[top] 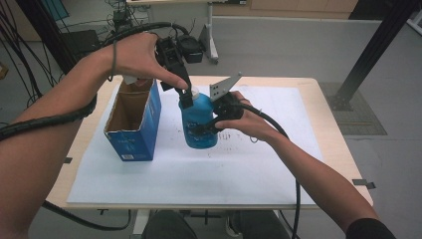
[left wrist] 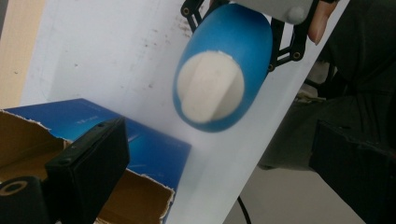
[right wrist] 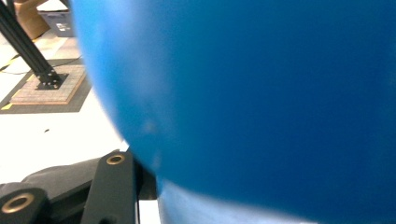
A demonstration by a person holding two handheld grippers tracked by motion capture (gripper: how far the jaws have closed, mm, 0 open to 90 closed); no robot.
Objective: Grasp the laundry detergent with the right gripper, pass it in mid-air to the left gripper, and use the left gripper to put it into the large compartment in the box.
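Open-topped blue box (top: pixel 135 122) at left, nothing visible inside. Beside it, blue bottle (top: pixel 199 122) upright, long axis vertical, white cap (left wrist: pixel 210 87) straight ahead of the left gripper (top: pixel 185 95), jaws apart, just above. Further right, right gripper (top: pixel 215 122) clamped on the bottle's side.

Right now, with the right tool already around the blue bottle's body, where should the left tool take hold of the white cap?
Probably grip the white cap across its raised centre ridge, coming straight down from above. The blue bottle stands upright on the white sheet, the right tool clamps its body from the side, and the left tool sits open right above the cap, so the top looks free.
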